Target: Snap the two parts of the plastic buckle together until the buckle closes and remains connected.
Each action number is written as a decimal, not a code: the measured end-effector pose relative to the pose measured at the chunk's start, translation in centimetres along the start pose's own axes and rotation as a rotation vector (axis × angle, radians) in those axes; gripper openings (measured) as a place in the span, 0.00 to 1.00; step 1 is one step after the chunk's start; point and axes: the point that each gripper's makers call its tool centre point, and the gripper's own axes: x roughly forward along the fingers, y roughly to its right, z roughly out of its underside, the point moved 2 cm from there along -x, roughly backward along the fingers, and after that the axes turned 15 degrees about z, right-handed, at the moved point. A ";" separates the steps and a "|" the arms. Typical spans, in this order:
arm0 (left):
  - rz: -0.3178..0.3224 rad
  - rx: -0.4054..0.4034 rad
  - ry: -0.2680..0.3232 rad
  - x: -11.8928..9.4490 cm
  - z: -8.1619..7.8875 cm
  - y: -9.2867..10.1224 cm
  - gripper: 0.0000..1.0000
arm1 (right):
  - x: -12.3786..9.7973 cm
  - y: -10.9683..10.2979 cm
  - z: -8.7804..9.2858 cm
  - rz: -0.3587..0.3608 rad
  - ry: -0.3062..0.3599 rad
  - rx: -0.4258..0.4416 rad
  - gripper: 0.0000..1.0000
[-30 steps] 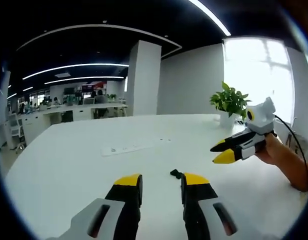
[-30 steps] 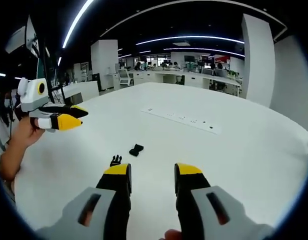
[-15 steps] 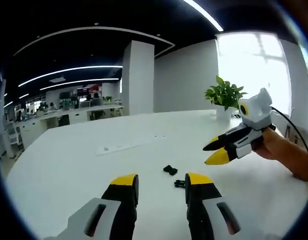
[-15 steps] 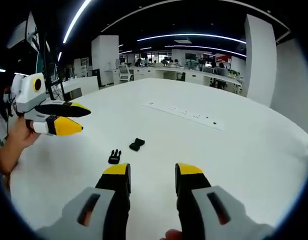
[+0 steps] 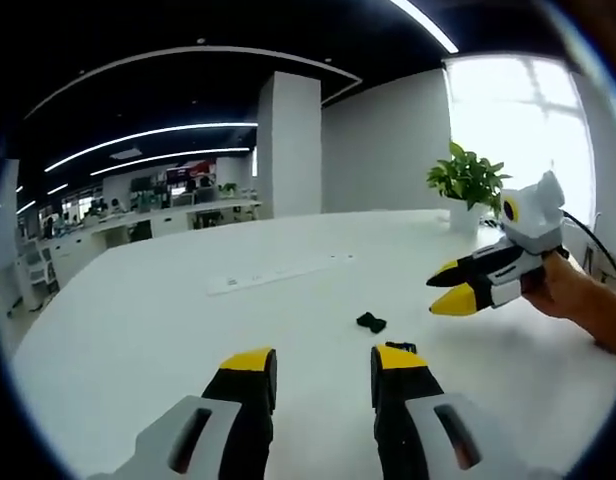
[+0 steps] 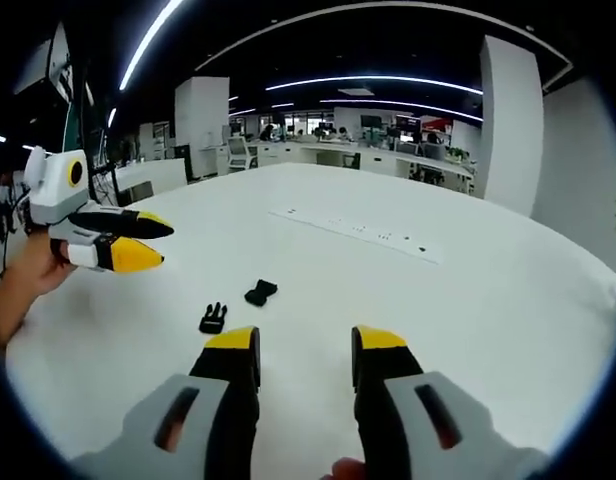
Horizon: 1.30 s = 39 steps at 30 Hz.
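While both buckle parts lie loose on the tabletop (image 6: 508, 300), well in from its edges, we are at the approach step. The pronged part (image 6: 213, 318) and the socket part (image 6: 259, 292) rest near each other, not joined. Our left gripper (image 5: 323, 365) and right gripper (image 6: 303, 345) hover above with jaws open and empty. In the left gripper view the socket part (image 5: 369, 322) sits just ahead. Next, we judge, each gripper must pick up one part and align prongs to socket.

You're in an open-plan office: far rows of desks (image 6: 388, 155), ceiling light strips (image 6: 388, 80), white tabletop (image 6: 468, 290).
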 end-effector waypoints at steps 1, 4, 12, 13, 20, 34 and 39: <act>-0.002 -0.008 -0.002 0.0 0.1 -0.2 0.37 | 0.2 -0.2 0.2 0.001 -0.002 -0.009 0.37; -0.009 -0.020 -0.005 0.0 0.3 -0.5 0.38 | 0.5 -0.8 0.6 -0.004 -0.013 -0.030 0.37; -0.023 -0.012 -0.009 -0.2 0.2 -0.9 0.38 | 1.2 -1.7 1.0 -0.011 -0.016 -0.038 0.39; -0.025 -0.010 -0.011 -0.3 0.3 -1.0 0.38 | 1.3 -1.8 1.0 -0.012 -0.014 -0.041 0.39; -0.032 -0.012 -0.019 -0.3 0.5 -1.3 0.38 | 1.5 -2.8 0.7 -0.039 -0.004 -0.040 0.38; -0.053 0.018 -0.062 -0.2 1.0 -1.3 0.38 | 1.2 -5.0 0.3 -0.080 0.034 -0.054 0.39; -0.041 0.013 -0.065 0.0 1.1 -1.0 0.38 | 1.1 -6.1 0.0 -0.095 0.049 -0.063 0.38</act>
